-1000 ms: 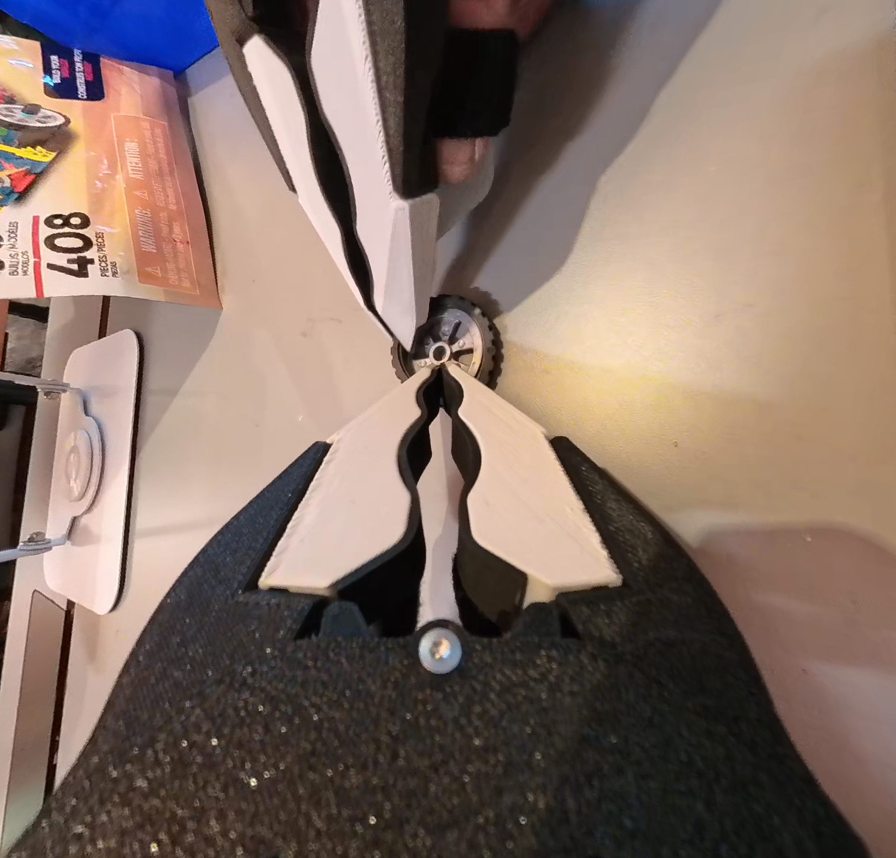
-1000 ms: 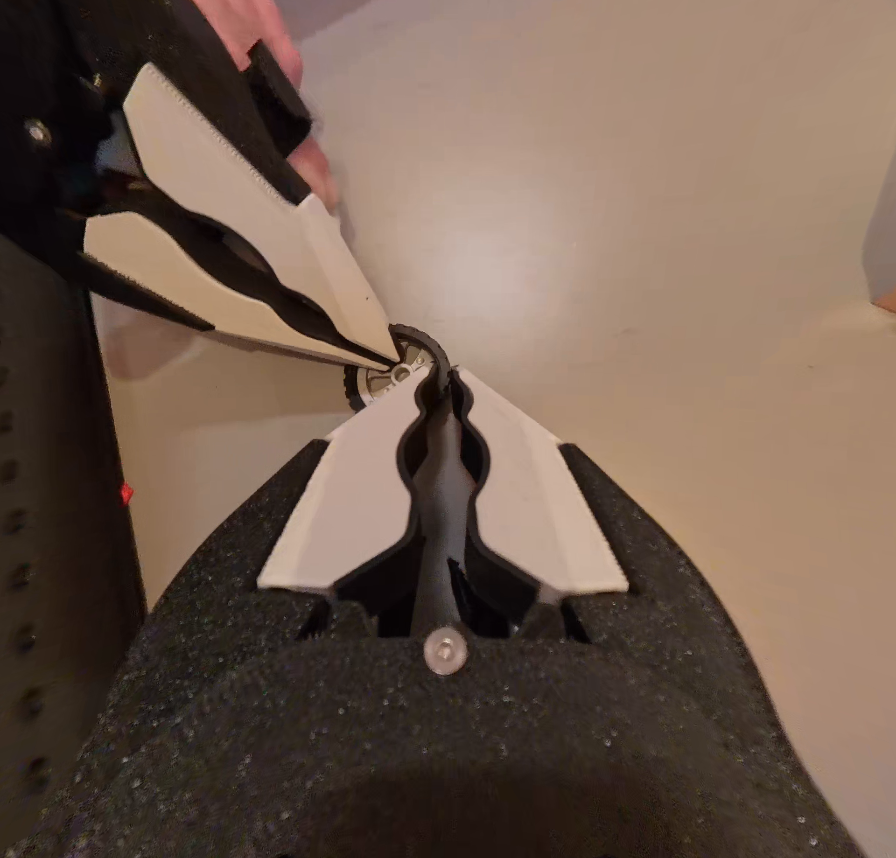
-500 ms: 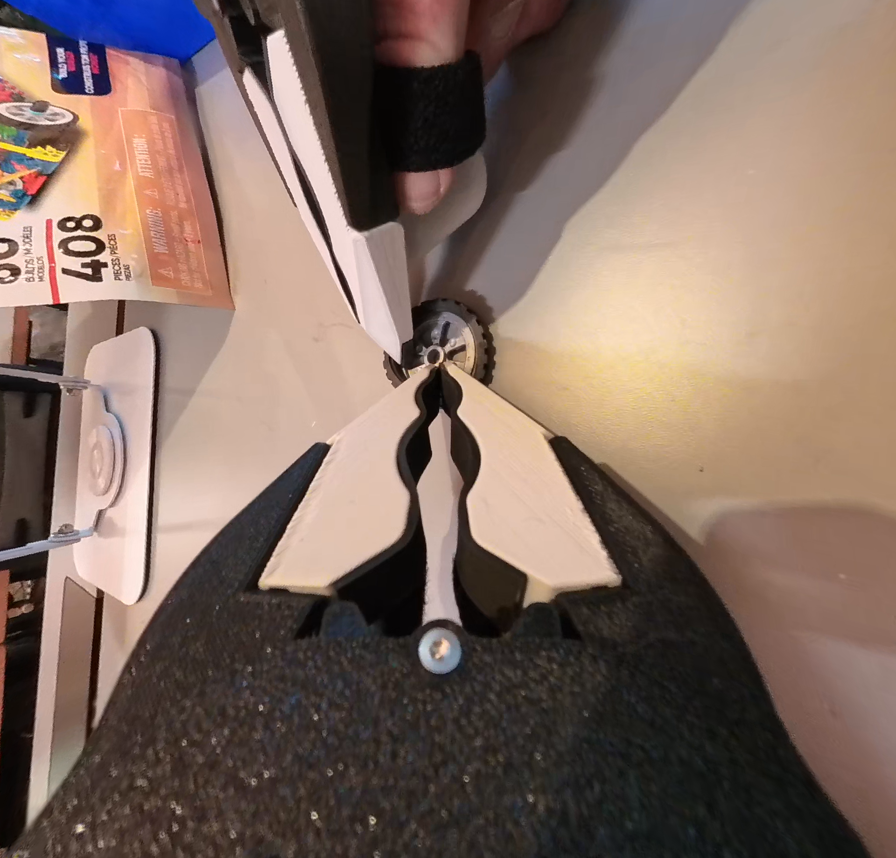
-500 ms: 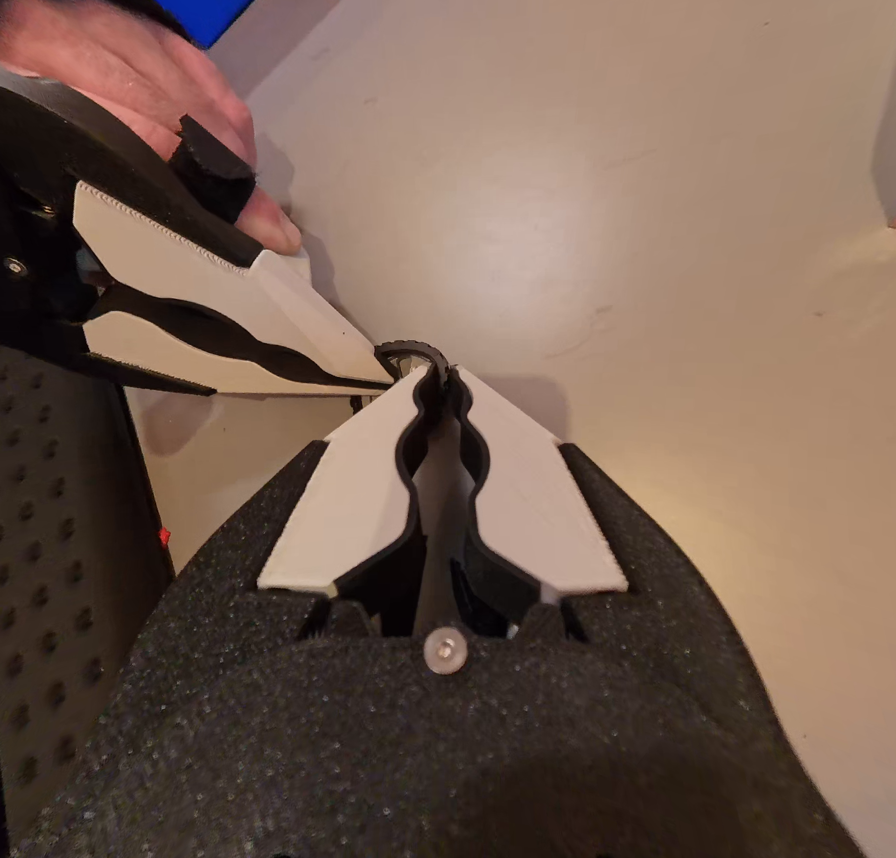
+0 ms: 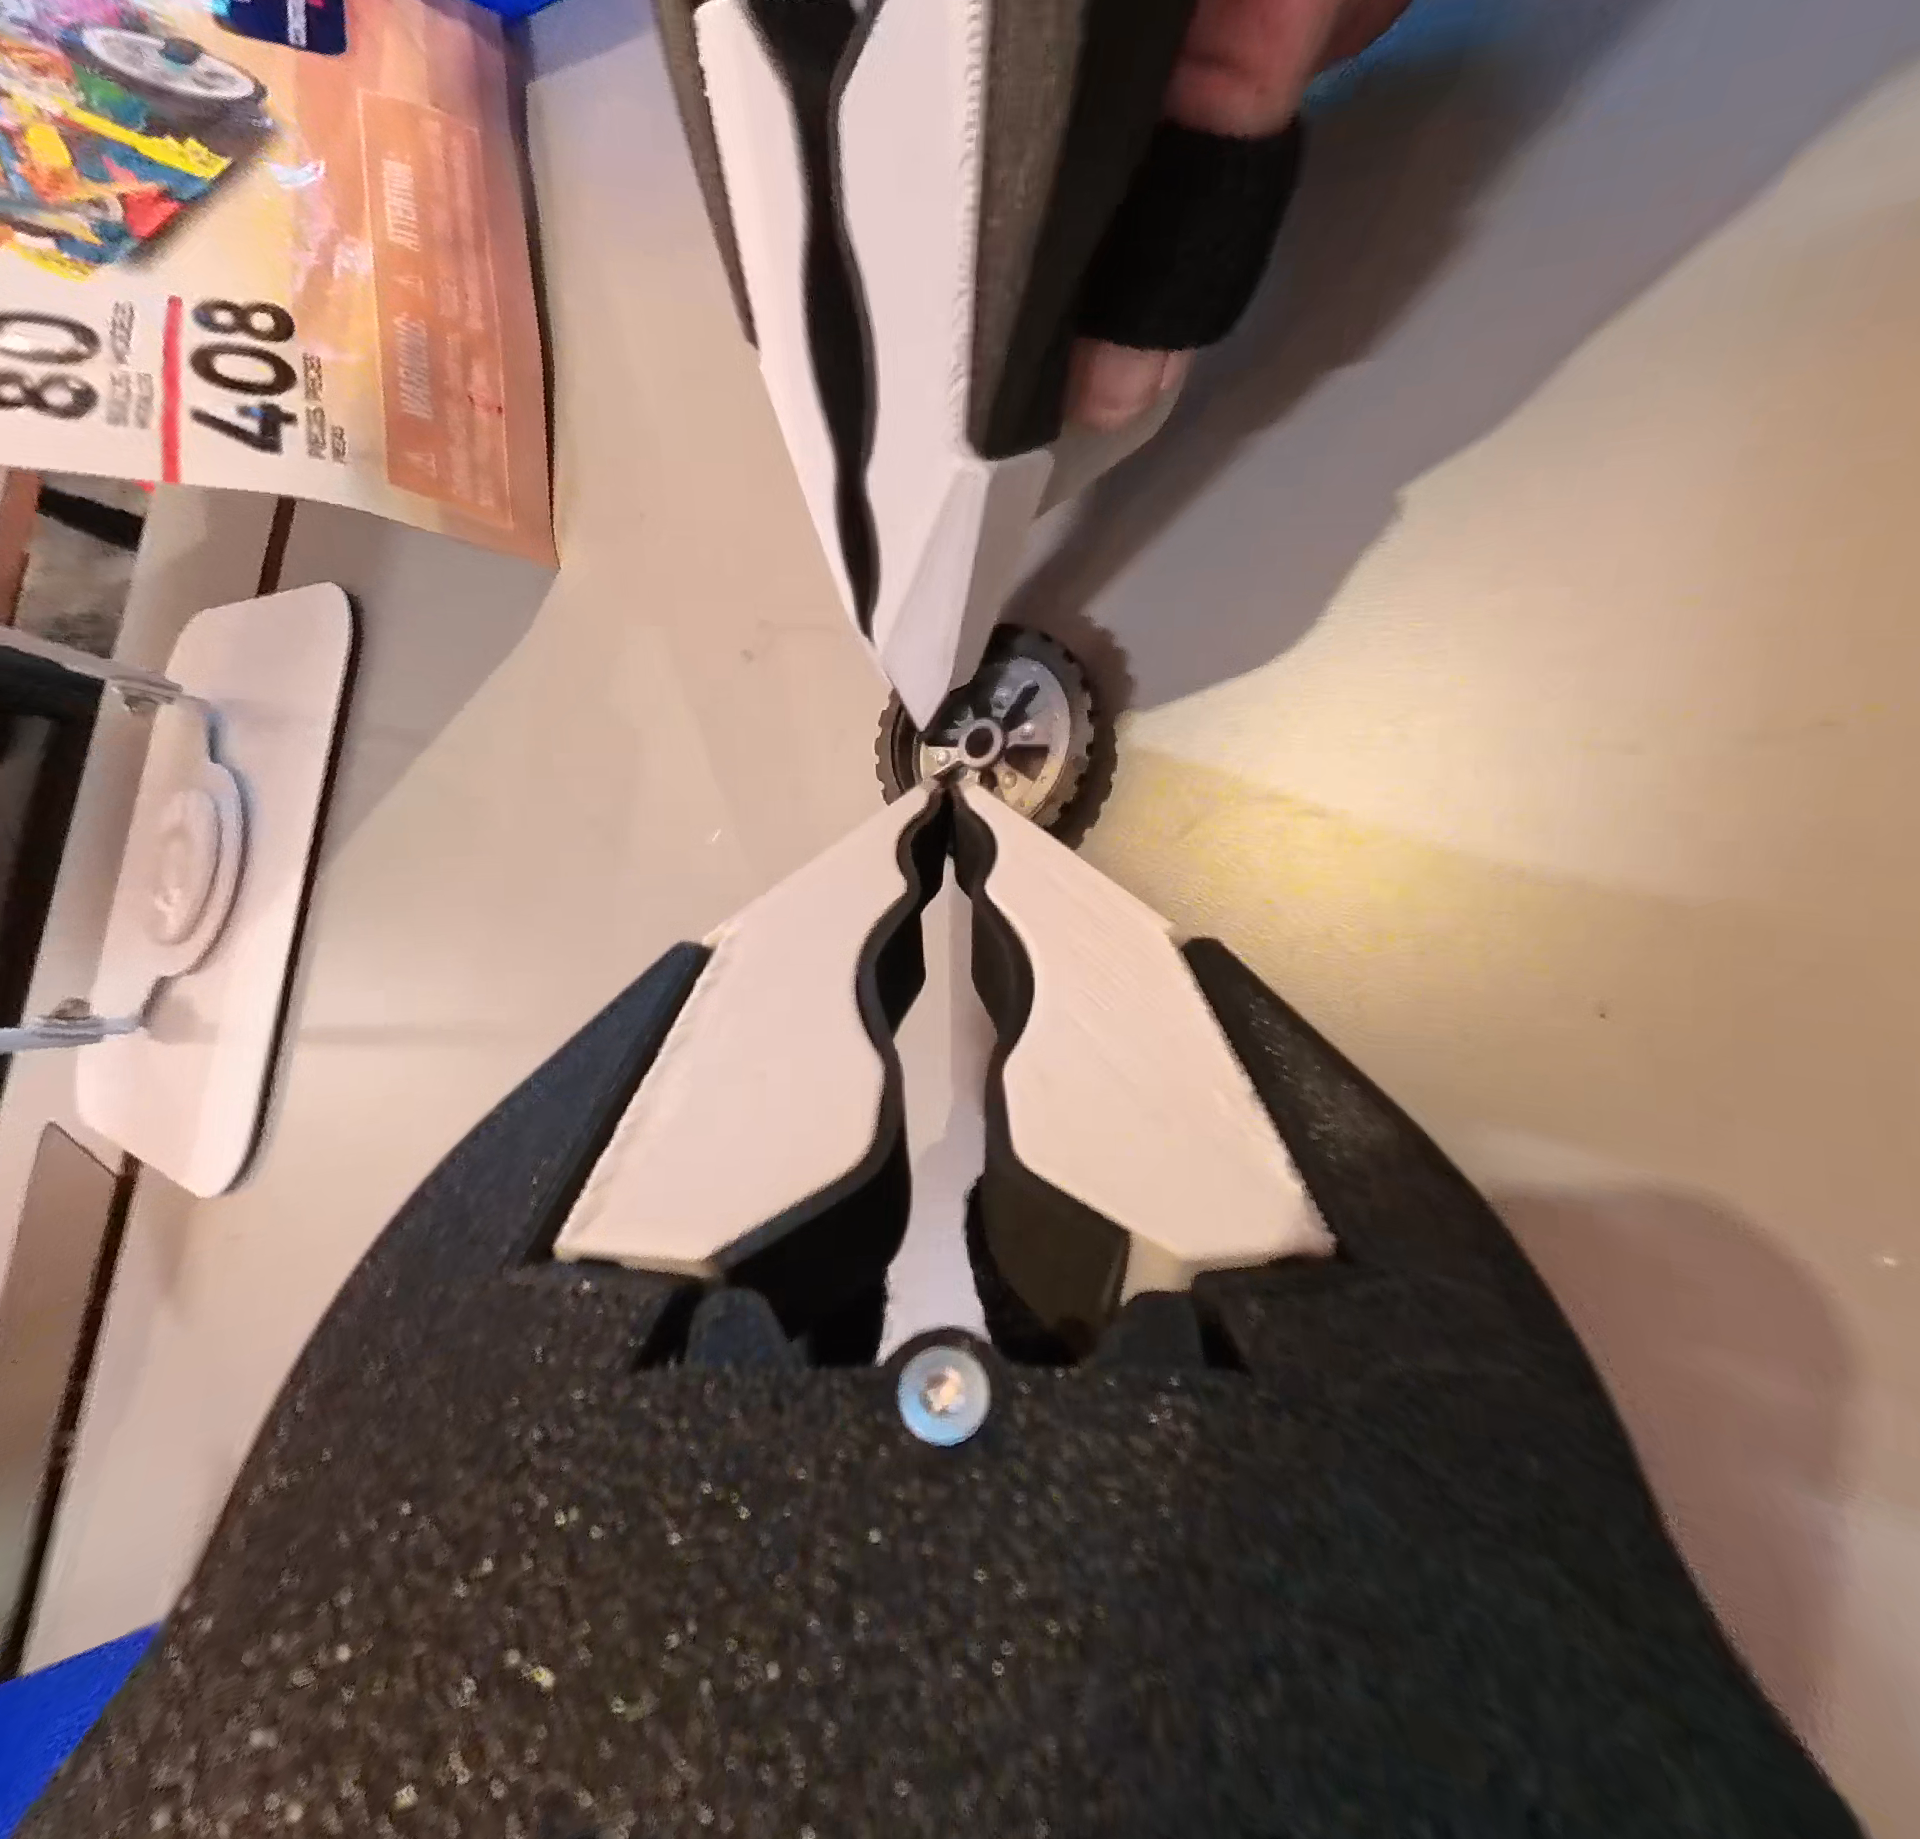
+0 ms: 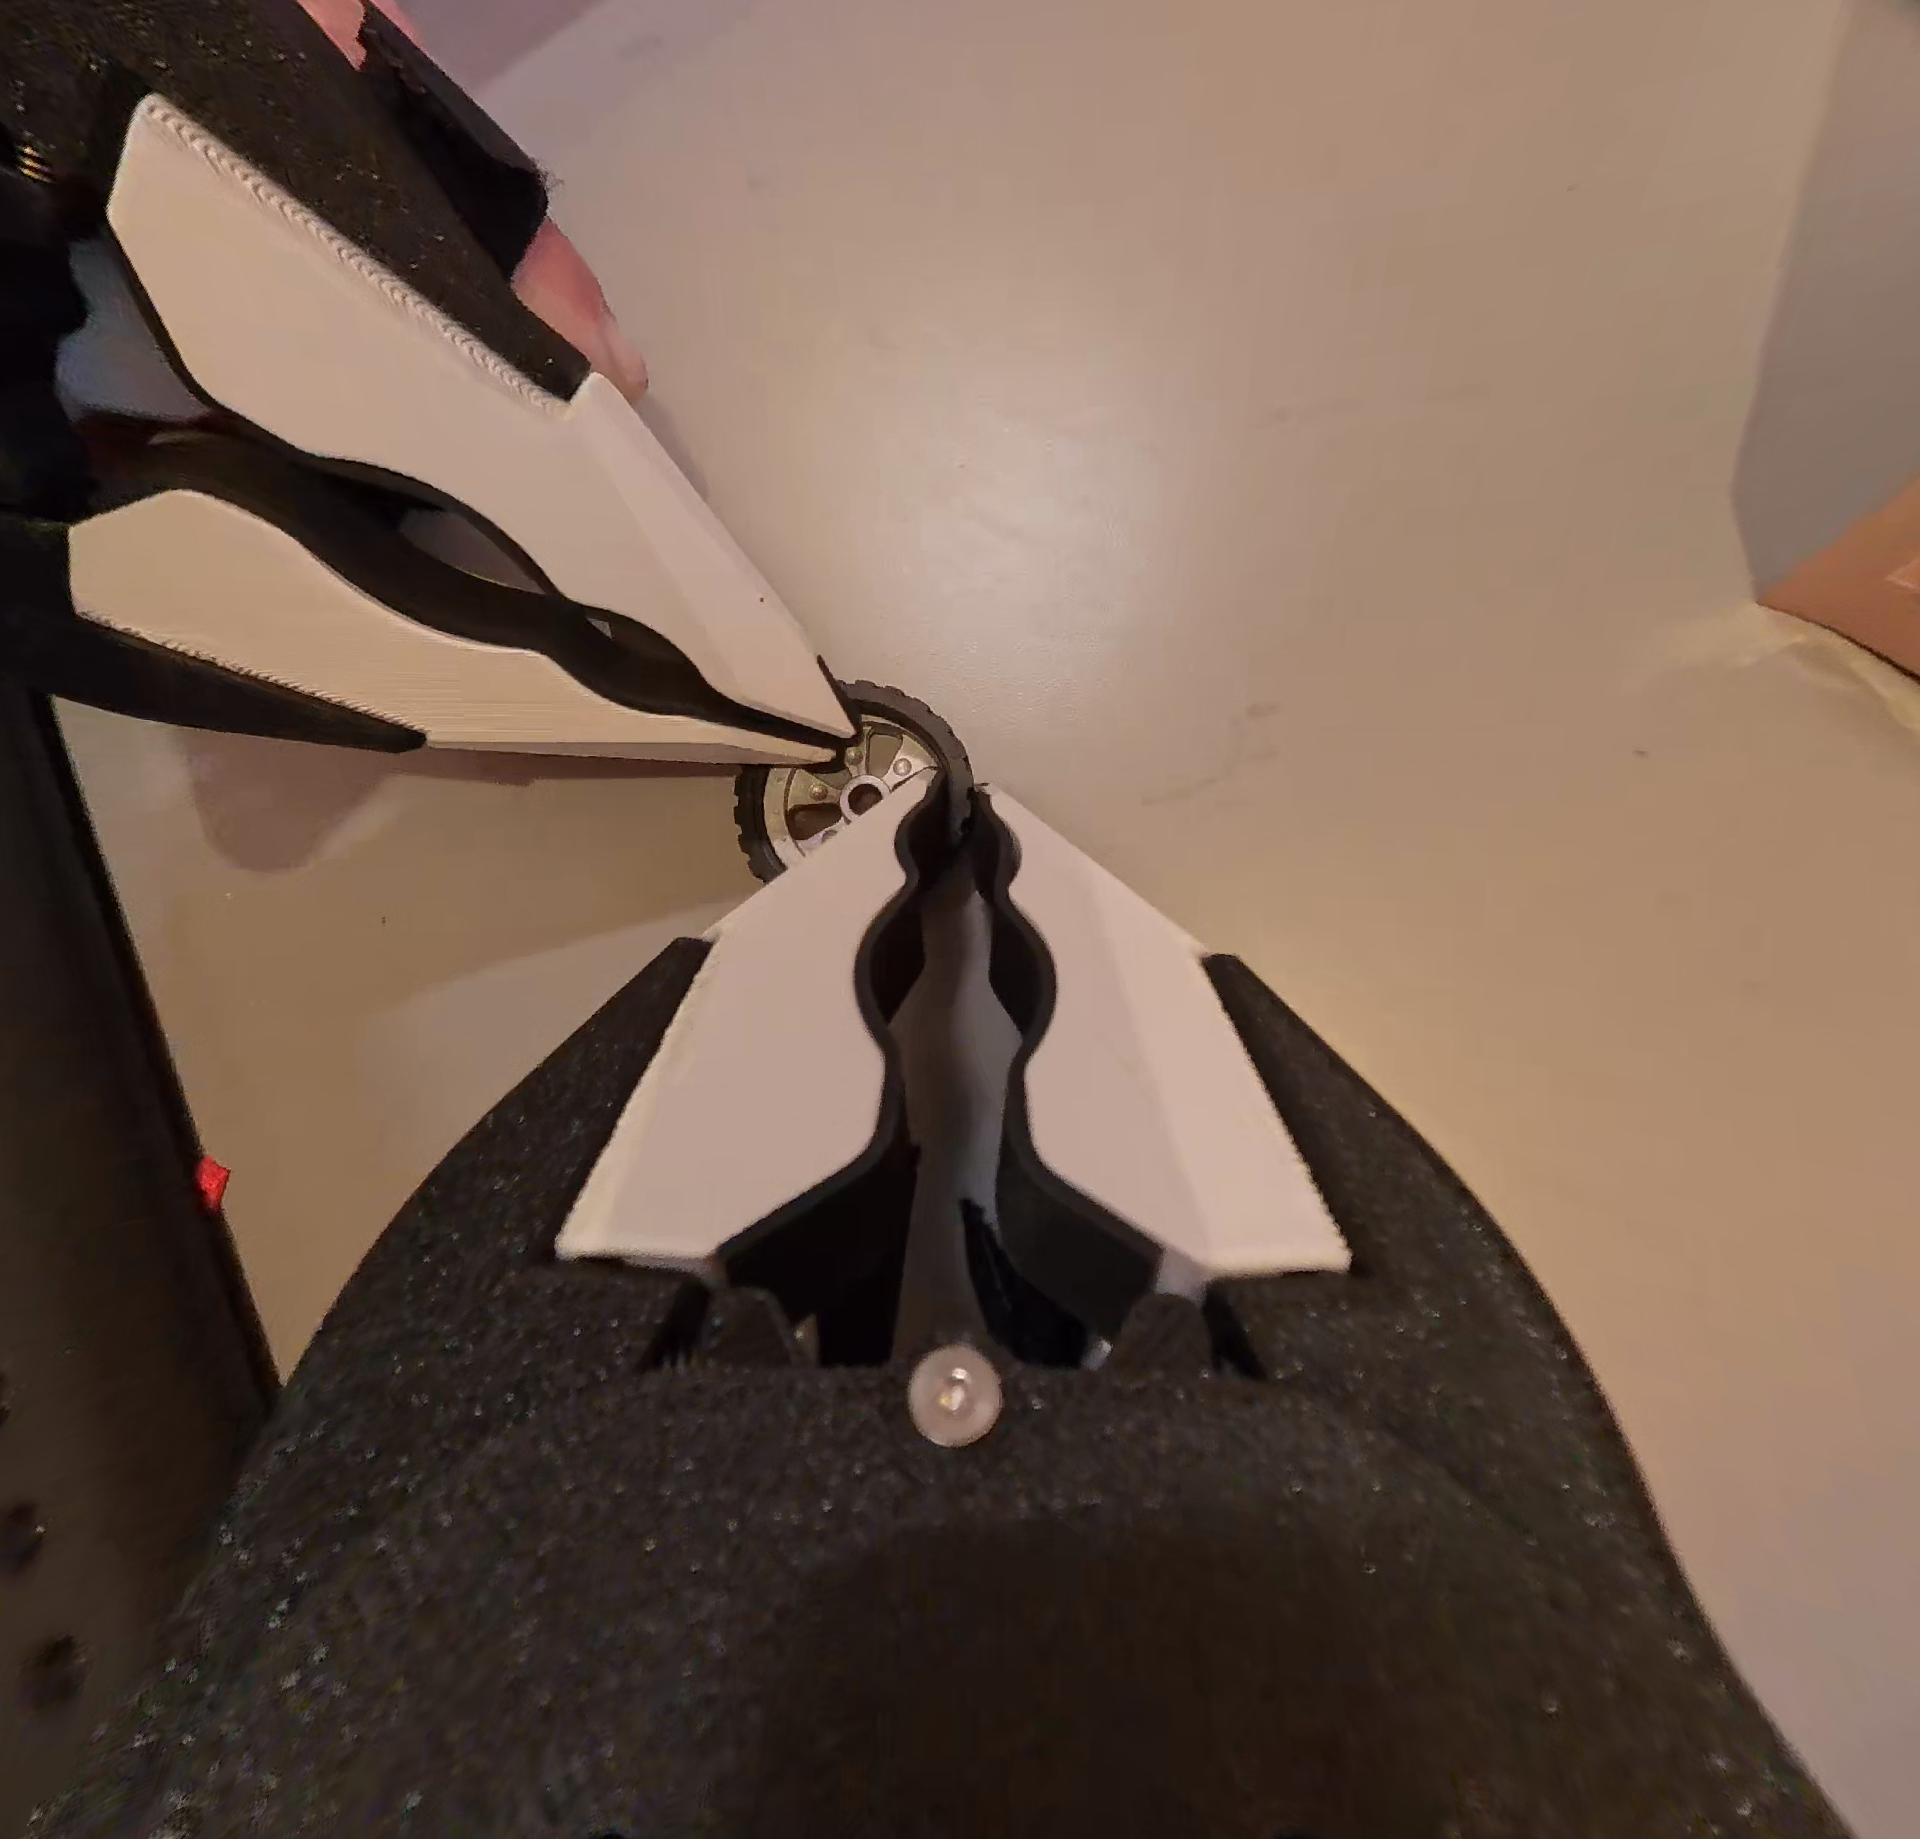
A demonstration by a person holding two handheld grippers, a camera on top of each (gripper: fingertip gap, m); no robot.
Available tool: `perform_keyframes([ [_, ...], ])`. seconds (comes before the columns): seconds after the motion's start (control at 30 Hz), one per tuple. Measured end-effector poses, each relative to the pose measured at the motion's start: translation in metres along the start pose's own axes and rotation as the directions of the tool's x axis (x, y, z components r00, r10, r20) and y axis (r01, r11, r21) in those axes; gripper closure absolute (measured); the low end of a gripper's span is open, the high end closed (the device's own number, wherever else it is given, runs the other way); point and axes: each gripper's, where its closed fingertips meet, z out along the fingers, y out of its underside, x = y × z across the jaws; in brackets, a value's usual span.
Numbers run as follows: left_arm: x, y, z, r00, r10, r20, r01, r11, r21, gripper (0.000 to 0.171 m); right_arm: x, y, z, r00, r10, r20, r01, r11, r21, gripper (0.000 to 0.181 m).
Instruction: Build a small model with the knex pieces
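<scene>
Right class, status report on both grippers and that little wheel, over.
Left gripper shut on toy wheel. Right gripper shut on its tyre edge. Wheel held between both above pale table. Printed box off left, apart.

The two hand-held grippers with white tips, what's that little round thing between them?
A small toy wheel sits between the left hand-held gripper and the right hand-held gripper, both tips touching it; both wrist views show this.
</scene>
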Motion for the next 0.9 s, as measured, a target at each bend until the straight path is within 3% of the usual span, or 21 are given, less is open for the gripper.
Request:
perform_keyframes([
  [0.17,-0.005,0.004,0.002,0.986,-0.165,-0.032,0.165,0.986,0.012,0.171,0.0,0.0,0.001,1.0,-0.004,-0.01,0.004,1.0,0.003,0.176],
  [0.47,-0.017,0.006,0.009,0.889,-0.444,-0.108,0.444,0.896,-0.024,0.171,0.001,-0.002,0.002,0.998,-0.043,-0.056,0.043,0.999,-0.014,0.177],
  [0.73,-0.017,0.007,0.013,0.923,-0.363,-0.125,0.359,0.932,-0.057,0.171,0.014,-0.01,0.003,0.974,-0.145,-0.176,0.139,0.989,-0.045,0.175],
  [0.9,-0.018,0.007,0.015,0.935,-0.332,-0.127,0.327,0.943,-0.053,0.171,0.018,-0.016,0.004,0.982,-0.142,-0.121,0.141,0.99,-0.015,0.173],
])
